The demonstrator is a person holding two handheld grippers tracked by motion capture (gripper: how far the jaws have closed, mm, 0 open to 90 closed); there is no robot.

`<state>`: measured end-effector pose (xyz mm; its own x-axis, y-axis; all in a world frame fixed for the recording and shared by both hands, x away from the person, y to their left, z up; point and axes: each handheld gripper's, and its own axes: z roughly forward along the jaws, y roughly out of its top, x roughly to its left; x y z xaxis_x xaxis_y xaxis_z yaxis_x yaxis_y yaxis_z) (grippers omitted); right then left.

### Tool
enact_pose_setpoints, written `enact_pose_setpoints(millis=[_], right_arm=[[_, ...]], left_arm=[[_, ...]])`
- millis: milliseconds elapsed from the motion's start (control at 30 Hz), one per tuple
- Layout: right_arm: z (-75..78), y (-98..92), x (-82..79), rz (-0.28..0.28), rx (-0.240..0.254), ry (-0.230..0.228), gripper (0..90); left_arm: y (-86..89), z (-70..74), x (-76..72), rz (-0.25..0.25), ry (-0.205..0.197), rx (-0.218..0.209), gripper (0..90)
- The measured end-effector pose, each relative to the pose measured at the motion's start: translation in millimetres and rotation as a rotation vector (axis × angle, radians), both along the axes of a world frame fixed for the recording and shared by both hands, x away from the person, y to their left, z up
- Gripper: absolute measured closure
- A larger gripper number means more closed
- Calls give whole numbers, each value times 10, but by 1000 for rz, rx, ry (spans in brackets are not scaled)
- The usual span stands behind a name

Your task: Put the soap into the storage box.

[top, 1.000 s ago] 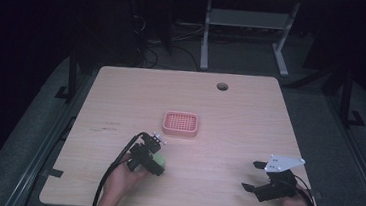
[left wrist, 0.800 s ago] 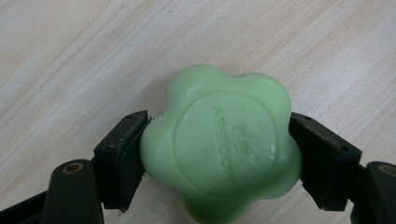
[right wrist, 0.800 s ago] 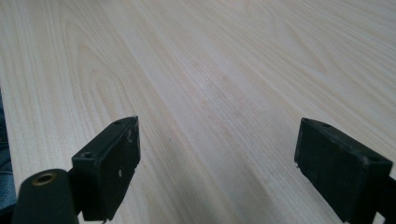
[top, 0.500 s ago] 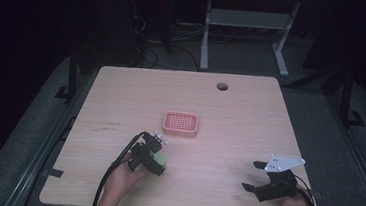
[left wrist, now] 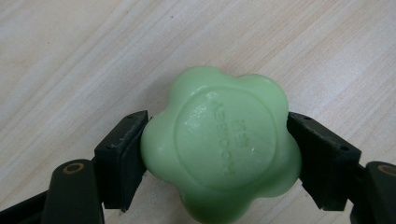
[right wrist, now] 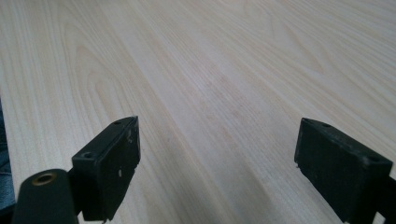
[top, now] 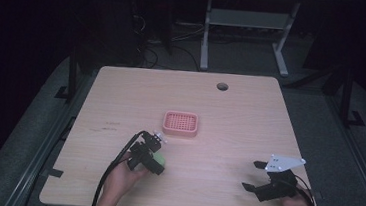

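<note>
The soap [left wrist: 219, 149] is a pale green, flower-shaped cake with rounded lobes and a raised round centre stamped with lettering (too soft-edged to read). It sits low and centre in the left gripper view, pinched between the two black jaws of the left gripper [left wrist: 217, 156], one pad pressed into each side lobe. In the high view the soap [top: 159, 158] shows as a small green spot at lower left of the frame, just below the pink tray [top: 180, 124] and apart from it.

Judged by its look, the cake is solid and fairly light, waxy and smooth, so likely to slide if the squeeze is slack; its surface would dent or scuff under hard pinching. The notches between lobes seem the safest hold, since the pads can seat there instead of on a curved crown.

The tray is a shallow rounded rectangle with a gridded, perforated floor, probably plastic. The table [top: 250, 119] is pale wood-grain laminate, matte, with a round hole near its upper edge.

The right gripper [right wrist: 217, 172] is spread wide over bare table, holding nothing, at lower right of the high view.
</note>
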<state>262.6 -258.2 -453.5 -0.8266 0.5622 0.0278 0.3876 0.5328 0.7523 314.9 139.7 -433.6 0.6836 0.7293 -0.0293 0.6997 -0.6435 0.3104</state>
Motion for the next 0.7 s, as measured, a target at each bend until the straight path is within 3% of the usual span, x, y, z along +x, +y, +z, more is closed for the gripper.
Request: enact_pose_setpoints(millis=[500, 700], right_arm=[[4, 1, -4, -1, 1, -1, 138], [7, 11, -10, -2, 2, 1, 138]], left_arm=[[16, -52, 36, 9, 54, 28, 253], [-29, -49, 76, 17, 96, 69, 253]])
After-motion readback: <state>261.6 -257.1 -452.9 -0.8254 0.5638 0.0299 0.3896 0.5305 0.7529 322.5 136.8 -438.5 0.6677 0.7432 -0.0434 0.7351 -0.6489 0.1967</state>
